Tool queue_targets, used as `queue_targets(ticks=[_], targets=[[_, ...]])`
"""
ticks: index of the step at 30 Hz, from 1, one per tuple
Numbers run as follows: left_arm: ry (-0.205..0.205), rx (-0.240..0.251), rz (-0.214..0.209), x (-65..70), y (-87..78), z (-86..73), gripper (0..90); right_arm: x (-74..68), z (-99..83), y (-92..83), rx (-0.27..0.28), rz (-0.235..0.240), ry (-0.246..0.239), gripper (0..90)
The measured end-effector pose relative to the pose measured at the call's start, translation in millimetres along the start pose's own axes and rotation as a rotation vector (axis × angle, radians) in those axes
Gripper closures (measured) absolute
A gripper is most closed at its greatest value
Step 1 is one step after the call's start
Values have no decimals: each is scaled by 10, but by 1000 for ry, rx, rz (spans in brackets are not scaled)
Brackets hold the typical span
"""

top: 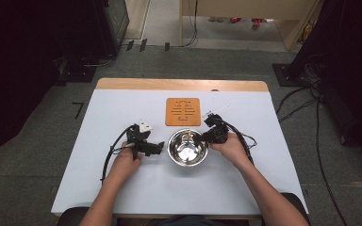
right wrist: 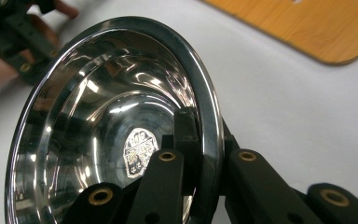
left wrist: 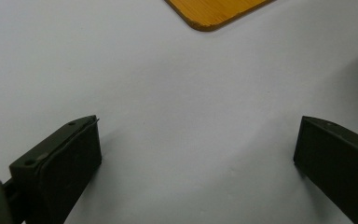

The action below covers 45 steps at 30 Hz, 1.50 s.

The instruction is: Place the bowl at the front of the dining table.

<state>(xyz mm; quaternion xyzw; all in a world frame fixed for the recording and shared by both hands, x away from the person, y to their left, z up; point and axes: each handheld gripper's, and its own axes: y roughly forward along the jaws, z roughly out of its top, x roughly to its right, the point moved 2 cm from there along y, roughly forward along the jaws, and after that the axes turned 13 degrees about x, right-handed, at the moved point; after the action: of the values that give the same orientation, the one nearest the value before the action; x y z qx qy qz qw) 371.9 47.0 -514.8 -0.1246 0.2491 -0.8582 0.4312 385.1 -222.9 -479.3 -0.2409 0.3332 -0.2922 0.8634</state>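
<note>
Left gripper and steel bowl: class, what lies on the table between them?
Nothing. In the high view, bare white tabletop separates the left gripper from the steel bowl, whose rim the right gripper clamps.

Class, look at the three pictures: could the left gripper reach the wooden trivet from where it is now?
Probably yes. The left gripper is open over bare table, and the wooden trivet lies just beyond it with nothing between. The bowl, clamped by the right gripper, sits off to the side.

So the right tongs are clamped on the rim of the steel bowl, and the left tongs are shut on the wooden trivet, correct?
Not quite. The right tongs do clamp the steel bowl by its rim, but the left tongs are open over bare table, holding nothing; the wooden trivet lies beyond them. The left gripper view shows it.
</note>
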Motion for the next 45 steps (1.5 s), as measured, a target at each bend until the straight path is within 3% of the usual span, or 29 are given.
queue_targets(ticks=[6,34,45], targets=[[0,1,0,1,0,0,5,36,58,-3,38,-28,18,873],[-2,2,5,7,-1,-2,5,-44,162,125,50,-45,17,872],[1,-1,4,4,-3,-1,5,72,304,82,52,-46,33,873]])
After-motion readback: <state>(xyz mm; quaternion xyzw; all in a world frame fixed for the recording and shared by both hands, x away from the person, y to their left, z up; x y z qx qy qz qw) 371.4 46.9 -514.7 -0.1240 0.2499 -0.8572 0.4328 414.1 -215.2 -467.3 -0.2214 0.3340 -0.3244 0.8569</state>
